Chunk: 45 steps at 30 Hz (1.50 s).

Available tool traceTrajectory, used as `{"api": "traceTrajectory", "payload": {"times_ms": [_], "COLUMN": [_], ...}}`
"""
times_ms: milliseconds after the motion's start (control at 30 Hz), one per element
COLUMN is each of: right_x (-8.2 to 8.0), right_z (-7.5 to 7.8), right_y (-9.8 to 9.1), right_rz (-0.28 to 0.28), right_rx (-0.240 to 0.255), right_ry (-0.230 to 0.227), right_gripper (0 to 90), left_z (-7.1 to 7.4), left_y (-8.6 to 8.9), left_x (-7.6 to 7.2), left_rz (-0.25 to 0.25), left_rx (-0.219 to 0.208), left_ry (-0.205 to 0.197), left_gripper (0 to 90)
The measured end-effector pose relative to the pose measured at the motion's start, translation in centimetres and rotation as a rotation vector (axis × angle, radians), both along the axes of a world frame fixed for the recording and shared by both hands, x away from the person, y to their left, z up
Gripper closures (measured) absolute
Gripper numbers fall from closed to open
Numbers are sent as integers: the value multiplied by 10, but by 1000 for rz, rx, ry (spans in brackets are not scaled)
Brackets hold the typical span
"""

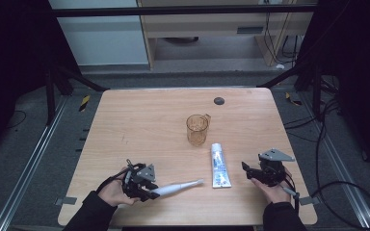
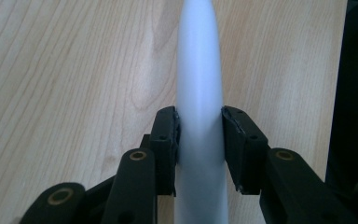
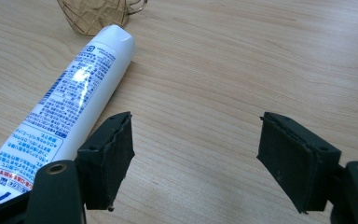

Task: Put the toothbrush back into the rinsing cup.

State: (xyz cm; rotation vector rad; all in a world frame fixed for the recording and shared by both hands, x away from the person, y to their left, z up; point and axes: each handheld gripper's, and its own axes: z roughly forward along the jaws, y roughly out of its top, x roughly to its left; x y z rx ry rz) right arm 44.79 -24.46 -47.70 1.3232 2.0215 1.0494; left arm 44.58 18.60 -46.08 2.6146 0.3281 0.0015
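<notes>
**A:** What does the high view give me?

**B:** I see a wooden table point(image 1: 139, 115) from above. Near its middle stands an amber see-through cup point(image 1: 197, 129), upright, handle to the far right. Just nearer than the cup lies a white toothpaste tube point(image 1: 218, 164), running far to near. At the near left, my left gripper point(image 1: 147, 188) pinches the thick end of a white toothbrush point(image 1: 180, 186), which lies low along the table and points right toward the tube. My right gripper point(image 1: 248, 169) rests at the near right, just beside the tube and apart from it.

**A:** And the left gripper view?

**B:** My two black jaws press against either side of the toothbrush handle point(image 2: 199, 116). The grip sits on the wide part, which I judge gives a steadier hold than the thin neck. Wood grain shows behind it; I cannot tell whether the handle touches the table.

**A:** The right gripper view?

**B:** My jaws stand spread wide with bare wood between them, holding nothing. The tube point(image 3: 70, 102) lies to their left, its cap end toward the cup point(image 3: 98, 14). I judge the gap is kept wide enough to take the tube.
</notes>
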Motion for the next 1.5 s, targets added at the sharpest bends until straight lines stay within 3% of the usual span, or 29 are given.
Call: {"api": "traceTrajectory", "payload": {"times_ms": [100, 333, 500, 700, 1000, 1500], "right_x": [0, 0, 0, 0, 0, 1], "right_z": [0, 0, 0, 0, 0, 0], "right_y": [0, 0, 1, 1, 1, 1], "right_rz": [0, 1, 5, 1, 1, -1], "right_rx": [0, 1, -4, 1, 3, 3], "right_ry": [1, 2, 1, 3, 3, 1], "right_gripper": [261, 261, 260, 257, 255, 255], "left_z": [-1, -5, -7, -8, -3, 10], "left_y": [5, 17, 17, 16, 13, -6], "left_x": [1, 2, 3, 3, 3, 7], "left_rz": [2, 7, 10, 17, 39, 36], "left_rx": [23, 28, 43, 46, -5, -36], "left_ry": [-4, -9, -24, -14, -11, -49], "left_gripper": [656, 656, 654, 647, 565, 473]}}
